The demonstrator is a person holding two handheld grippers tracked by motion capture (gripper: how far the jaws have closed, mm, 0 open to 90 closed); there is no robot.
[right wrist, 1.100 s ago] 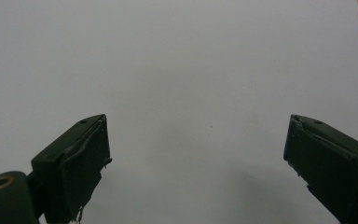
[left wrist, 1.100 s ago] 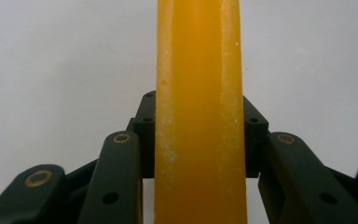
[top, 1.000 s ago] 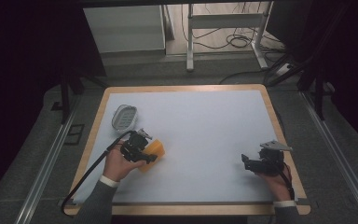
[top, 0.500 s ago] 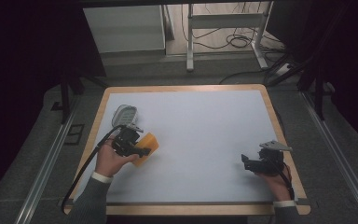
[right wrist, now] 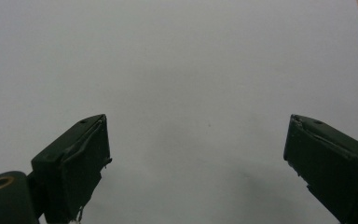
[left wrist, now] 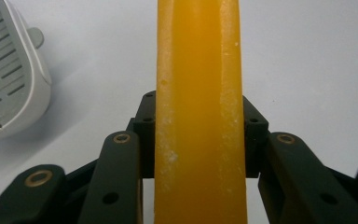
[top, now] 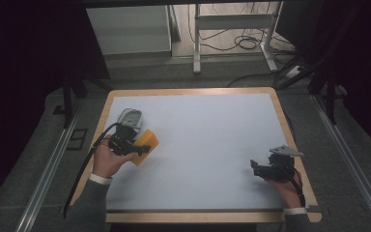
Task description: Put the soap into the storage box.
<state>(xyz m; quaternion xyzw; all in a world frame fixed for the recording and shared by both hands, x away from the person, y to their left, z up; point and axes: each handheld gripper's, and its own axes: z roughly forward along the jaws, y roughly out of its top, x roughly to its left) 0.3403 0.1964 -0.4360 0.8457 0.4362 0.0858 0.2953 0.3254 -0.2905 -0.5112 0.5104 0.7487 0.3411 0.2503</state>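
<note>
My left gripper (top: 137,147) is shut on an orange soap bar (top: 146,141), held a little above the white table at its left side. In the left gripper view the orange bar (left wrist: 198,112) stands edge-on between the two black jaws, pressed from both sides. A grey slotted soap dish (top: 129,119) lies just behind the left gripper, and its corner shows as the dish (left wrist: 7,79) at the upper left. My right gripper (top: 257,168) rests near the table's right front corner, open, with nothing between its fingers (right wrist: 79,158).
The white table top (top: 207,140) has a wooden rim (top: 290,130). A black cable trails from the left gripper over the left edge. Behind the table stand a white cabinet (top: 128,29) and a metal frame with cables on the floor.
My left gripper has carried the orange bar away from me and leftward, closer to the grey dish, rising slightly. The right gripper has stayed where it was.
</note>
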